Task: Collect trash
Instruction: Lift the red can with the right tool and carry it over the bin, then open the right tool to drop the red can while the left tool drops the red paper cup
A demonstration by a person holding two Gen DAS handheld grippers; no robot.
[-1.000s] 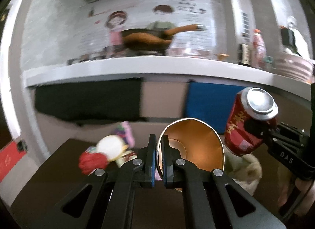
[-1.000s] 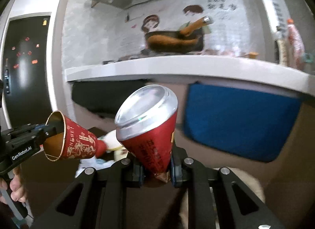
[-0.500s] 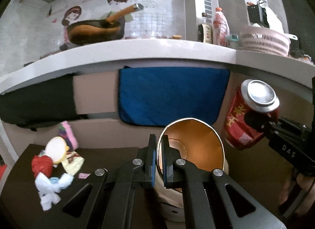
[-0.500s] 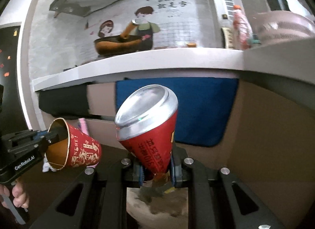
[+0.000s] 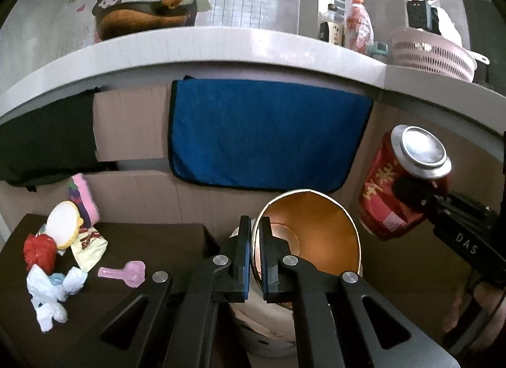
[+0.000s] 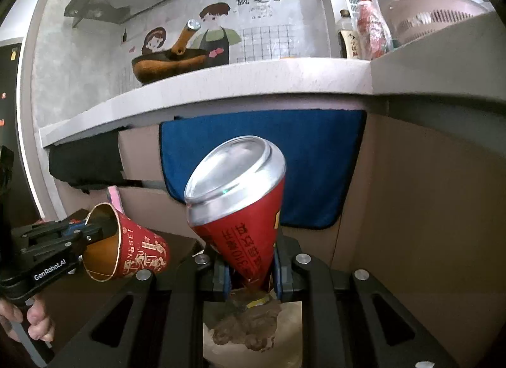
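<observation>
I've got the red paper cup [image 5: 311,235] pinched by its rim in my left hand-held gripper [image 5: 255,251], jaws nearly together w/ just the cup wall between them, gold inside facing the cam. The red can [image 6: 240,209] sits clamped in my right hand-held gripper [image 6: 251,268], jaws narrow on its crushed lower end, silver top tilted up and left. Both hang over a white trash bin [image 5: 268,330] w/ brownish scraps inside, right below the jaws, beside the dark bench [image 5: 132,289]. More trash lies on the bench's left end: crumpled white tissue [image 5: 50,292], a red wrapper [image 5: 38,251], a yellow packet [image 5: 88,244], a pink spoon-like bit [image 5: 125,273] and a white lid [image 5: 63,228]. Behind, a blue towel [image 5: 268,134] hangs off a pale kitchen counter [image 5: 221,48] carrying a wok [image 5: 142,20], bottles [image 5: 344,29] and a pink colander [image 5: 433,54].
</observation>
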